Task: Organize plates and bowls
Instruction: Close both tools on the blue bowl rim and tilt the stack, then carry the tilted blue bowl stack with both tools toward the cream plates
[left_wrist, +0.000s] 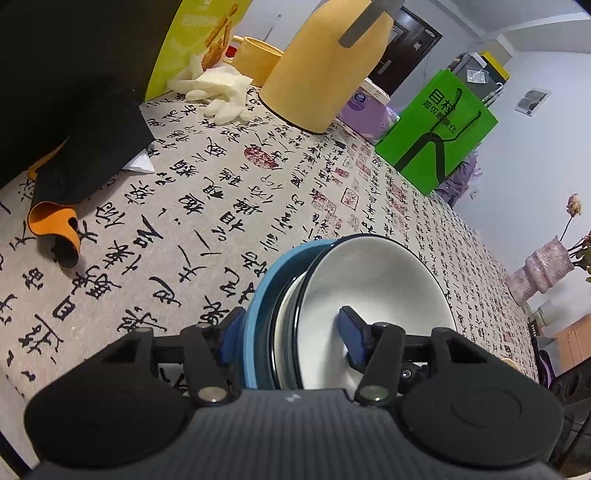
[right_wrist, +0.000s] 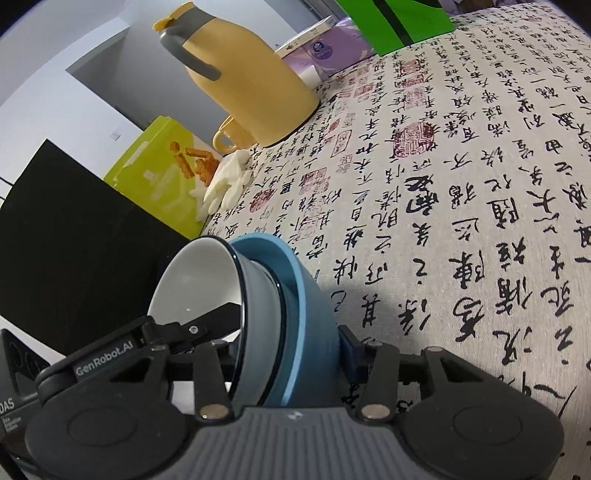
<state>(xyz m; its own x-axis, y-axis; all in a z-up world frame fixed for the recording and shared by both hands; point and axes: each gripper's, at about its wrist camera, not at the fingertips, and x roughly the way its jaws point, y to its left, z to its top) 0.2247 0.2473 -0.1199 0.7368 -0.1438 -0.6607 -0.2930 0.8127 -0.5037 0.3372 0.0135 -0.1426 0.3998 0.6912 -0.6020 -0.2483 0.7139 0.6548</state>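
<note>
Starting at the left, your left gripper (left_wrist: 291, 332) pinches the stack: one blue pad presses outside the blue plate (left_wrist: 258, 295), the other sits inside the white bowl (left_wrist: 380, 280) nested in it. The stack's near edge is hidden behind the gripper body. Your right gripper (right_wrist: 295, 339) clamps the same blue plate (right_wrist: 314, 295) and white bowl (right_wrist: 199, 280) from the opposite side; only its outer pad shows, the inner finger is hidden by the bowl wall. The stack hangs tilted over the tablecloth (left_wrist: 207, 206); whether it touches the cloth you cannot tell. Along the far edge stand a yellow jug (left_wrist: 325, 70), cut off at the top, and a green bag (left_wrist: 439, 133).
</note>
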